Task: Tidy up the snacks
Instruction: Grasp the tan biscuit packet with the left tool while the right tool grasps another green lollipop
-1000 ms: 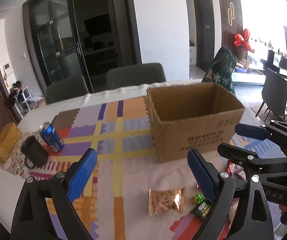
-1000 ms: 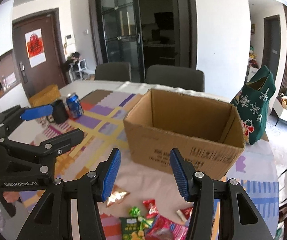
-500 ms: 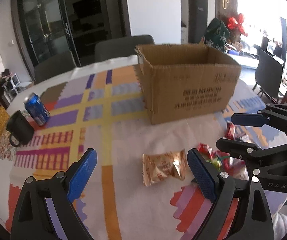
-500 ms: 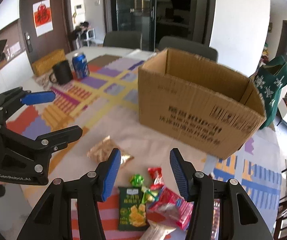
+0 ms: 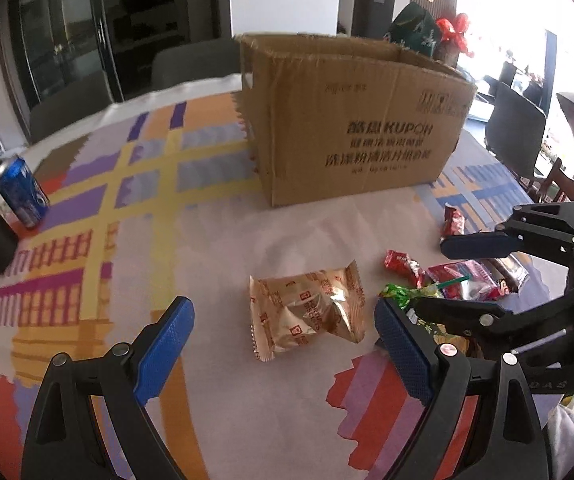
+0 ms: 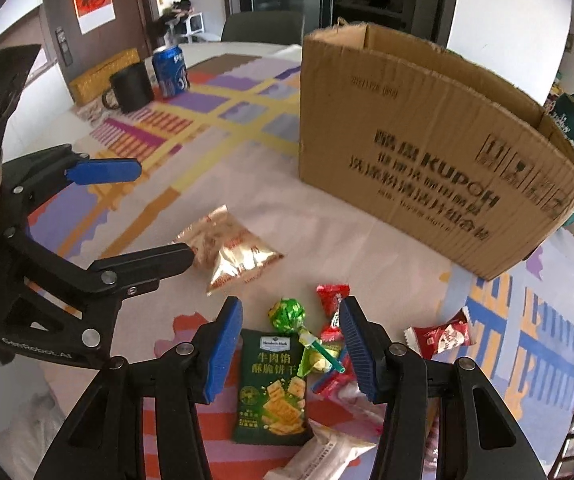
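While both grippers point down at the patterned tablecloth (image 5: 279, 420):
Left gripper (image 5: 283, 344): fingers spread wide, nothing grasped.
Gold crinkled foil snack packet (image 5: 307, 314): flat on the cloth, between and just ahead of the left fingertips, touching neither.
Right gripper (image 6: 291, 344): fingers partly parted, released, gripping nothing.
Dark green biscuit packet (image 6: 273, 388): between the right fingers, under them.
Green foil-wrapped lollipop (image 6: 287, 314): between the right fingertips.
Brown open-topped cardboard box (image 6: 427, 148): well beyond both fingertips.

The cardboard box (image 5: 351, 120) hides its inside; the white packet (image 6: 327, 456) is cut off below.
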The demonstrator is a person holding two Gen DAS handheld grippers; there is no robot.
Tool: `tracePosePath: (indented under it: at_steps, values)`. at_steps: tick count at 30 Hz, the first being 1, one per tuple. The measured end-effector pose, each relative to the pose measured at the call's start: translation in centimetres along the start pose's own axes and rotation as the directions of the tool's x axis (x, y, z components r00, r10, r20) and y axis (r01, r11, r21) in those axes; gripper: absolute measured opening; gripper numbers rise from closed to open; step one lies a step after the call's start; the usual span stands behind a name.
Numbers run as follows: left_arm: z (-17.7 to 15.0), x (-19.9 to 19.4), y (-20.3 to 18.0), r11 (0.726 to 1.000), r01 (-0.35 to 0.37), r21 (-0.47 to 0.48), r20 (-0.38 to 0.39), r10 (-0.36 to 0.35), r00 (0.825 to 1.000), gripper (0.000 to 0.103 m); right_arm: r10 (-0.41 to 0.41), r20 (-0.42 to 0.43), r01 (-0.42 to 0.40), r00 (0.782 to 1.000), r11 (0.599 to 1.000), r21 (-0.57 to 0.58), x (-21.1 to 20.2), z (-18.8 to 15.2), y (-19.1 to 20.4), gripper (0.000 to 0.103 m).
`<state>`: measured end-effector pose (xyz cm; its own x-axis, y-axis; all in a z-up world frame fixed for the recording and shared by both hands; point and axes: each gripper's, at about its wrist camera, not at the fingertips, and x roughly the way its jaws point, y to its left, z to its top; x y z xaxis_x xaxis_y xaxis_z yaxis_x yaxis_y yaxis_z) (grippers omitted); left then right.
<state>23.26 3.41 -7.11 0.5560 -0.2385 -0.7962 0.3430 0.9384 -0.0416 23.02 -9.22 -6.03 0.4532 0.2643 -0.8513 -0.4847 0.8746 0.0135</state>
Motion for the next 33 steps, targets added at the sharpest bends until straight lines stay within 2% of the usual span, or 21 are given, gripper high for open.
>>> tracePosePath:
  at_steps: [2,6,17,27,33]
  values:
    - [-0.1,0.6,0.2,0.999,0.031,-0.011,-0.011,-0.031,0.999,0.093,0.003,-0.016,-0.003,1.0,1.0,-0.005,0.4,-0.1,0.0,0.051]
    - [0.0,1.5,0.3,0.999,0.041,-0.03,-0.028,-0.042,0.999,0.093,0.011,-0.041,-0.012,0.999,0.999,-0.03,1.2,-0.3,0.0,0.048]
    - [0.5,4.9,1.2,0.988,0.073,-0.134,-0.095,-0.086,0.992,0.09,0.064,-0.088,-0.065,0.994,0.998,-0.008,3.1,-0.1,-0.6,0.041]
    - [0.3,6.2,1.4,0.977,0.108,-0.184,-0.131,-0.133,0.982,0.059,0.091,-0.111,-0.091,0.99,0.996,0.008,4.1,0.0,-0.7,0.037]
    - [0.3,5.8,0.9,0.983,0.093,-0.159,-0.133,-0.115,0.984,0.051,0.106,-0.116,-0.106,0.987,0.994,0.011,4.5,0.0,-0.7,0.029]
